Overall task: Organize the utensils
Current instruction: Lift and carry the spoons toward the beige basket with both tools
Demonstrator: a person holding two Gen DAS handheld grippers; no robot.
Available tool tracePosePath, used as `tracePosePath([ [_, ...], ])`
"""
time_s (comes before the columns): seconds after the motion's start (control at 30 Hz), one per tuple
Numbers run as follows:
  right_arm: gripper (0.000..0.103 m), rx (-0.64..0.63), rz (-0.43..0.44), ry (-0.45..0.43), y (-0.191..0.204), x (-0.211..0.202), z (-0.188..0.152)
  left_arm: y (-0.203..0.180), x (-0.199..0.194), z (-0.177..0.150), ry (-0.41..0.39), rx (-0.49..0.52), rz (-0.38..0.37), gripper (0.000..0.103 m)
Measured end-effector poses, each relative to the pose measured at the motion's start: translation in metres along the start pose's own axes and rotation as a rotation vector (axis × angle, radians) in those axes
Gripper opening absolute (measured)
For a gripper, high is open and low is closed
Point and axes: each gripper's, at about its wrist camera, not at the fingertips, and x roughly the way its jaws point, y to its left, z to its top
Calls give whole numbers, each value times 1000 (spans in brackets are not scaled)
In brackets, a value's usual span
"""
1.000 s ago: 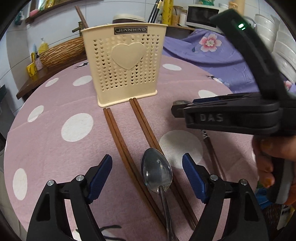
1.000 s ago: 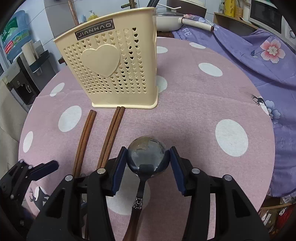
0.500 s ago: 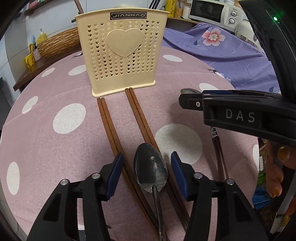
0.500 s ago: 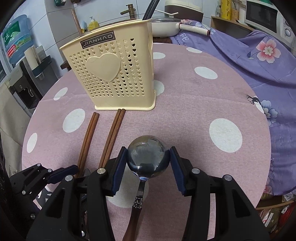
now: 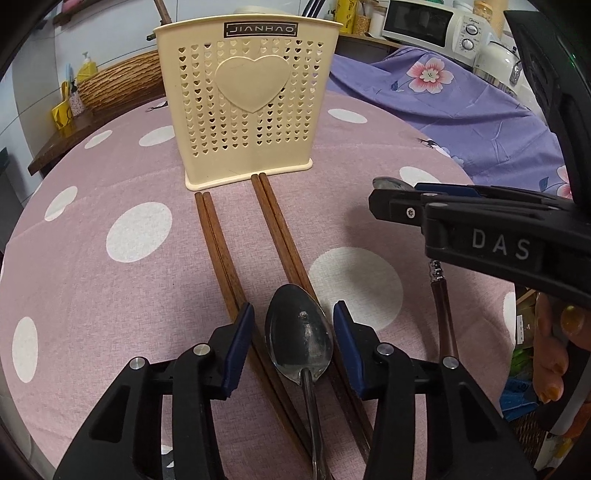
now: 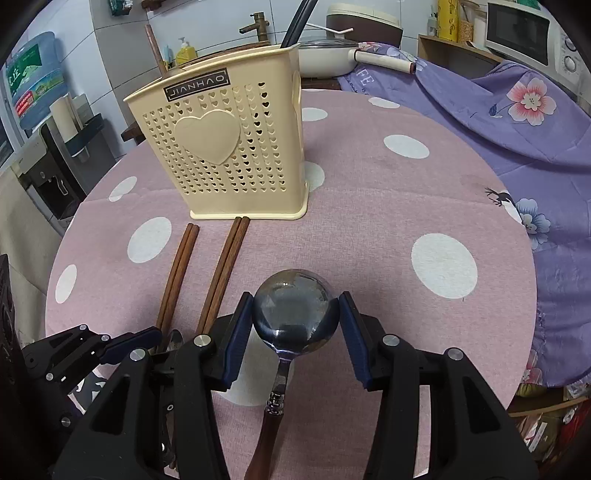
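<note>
A metal spoon (image 5: 299, 343) lies bowl-up across two pairs of brown chopsticks (image 5: 218, 251) (image 5: 280, 236) that point at the cream perforated holder (image 5: 247, 110). My left gripper (image 5: 293, 332) straddles the spoon's bowl. Its jaws are closing, and a narrow gap still shows at the left pad. My right gripper (image 6: 295, 325) is shut on a round-bowled spoon (image 6: 295, 314) with a brown handle, held above the cloth. The holder (image 6: 229, 147) stands beyond it, with the chopsticks (image 6: 221, 269) to the left. The left gripper (image 6: 122, 343) shows at the lower left.
The round table wears a pink cloth with white dots (image 5: 140, 232). A purple floral cloth (image 6: 517, 122) drapes the right side. Behind are a wicker basket (image 5: 118, 81), a microwave (image 5: 424, 18), a white pan (image 6: 328, 59) and a water dispenser (image 6: 55, 155).
The left jaws have narrowed from wide apart to close around the metal spoon's bowl. The right gripper has kept its grip on the round spoon and hardly moved.
</note>
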Motion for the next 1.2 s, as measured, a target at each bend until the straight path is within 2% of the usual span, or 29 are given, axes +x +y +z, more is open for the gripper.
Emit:
tracePosePath([
  [0.07, 48, 5, -1, -1, -1, 0, -1, 0, 0, 1, 2, -2, -6, 35],
  [0.3, 48, 11, 2, -18, -3, -7, -2, 2, -10, 3, -29, -30, -5, 35],
  [0.73, 48, -19, 73, -187, -1, -72, -4, 14, -87, 16, -242, -89, 14, 33],
  [1.2, 48, -75, 67, -242, 9, -99, -13, 31, -117, 6, -329, -142, 61, 33],
])
